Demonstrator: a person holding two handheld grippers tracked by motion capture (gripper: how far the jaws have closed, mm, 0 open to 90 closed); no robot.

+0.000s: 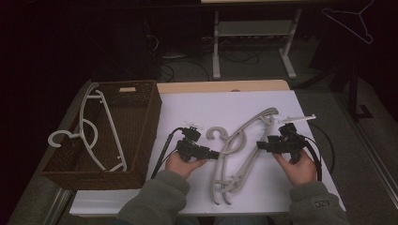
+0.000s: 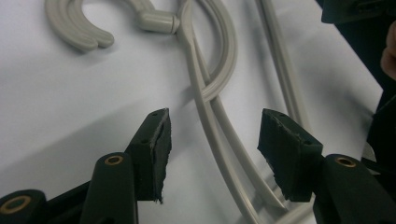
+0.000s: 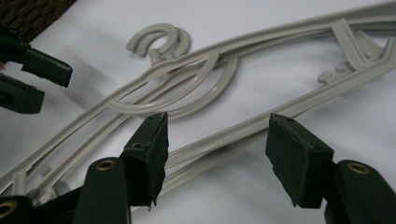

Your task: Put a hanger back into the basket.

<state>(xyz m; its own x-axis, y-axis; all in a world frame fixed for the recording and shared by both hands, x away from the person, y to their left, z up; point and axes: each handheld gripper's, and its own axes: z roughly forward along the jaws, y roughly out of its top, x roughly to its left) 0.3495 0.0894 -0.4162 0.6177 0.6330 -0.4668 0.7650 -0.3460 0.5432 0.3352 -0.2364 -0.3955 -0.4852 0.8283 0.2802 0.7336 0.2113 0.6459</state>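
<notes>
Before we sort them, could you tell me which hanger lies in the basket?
The white hanger at the left lies across the brown basket; the grey ones lie on the table.

Overhead view; two close hanger [image 1: 239, 150] views

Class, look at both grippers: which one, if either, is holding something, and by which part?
Neither. The left gripper straddles the grey plastic hangers' arm, the right gripper their bottom bar; both jaws stand open, pads apart from the plastic.

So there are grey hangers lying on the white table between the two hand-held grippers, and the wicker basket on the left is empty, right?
Not quite: the wicker basket is not empty. The high view shows a white hanger lying in it. The grey hangers do lie on the white table, between the left hand-held gripper and the right hand-held gripper.
</notes>
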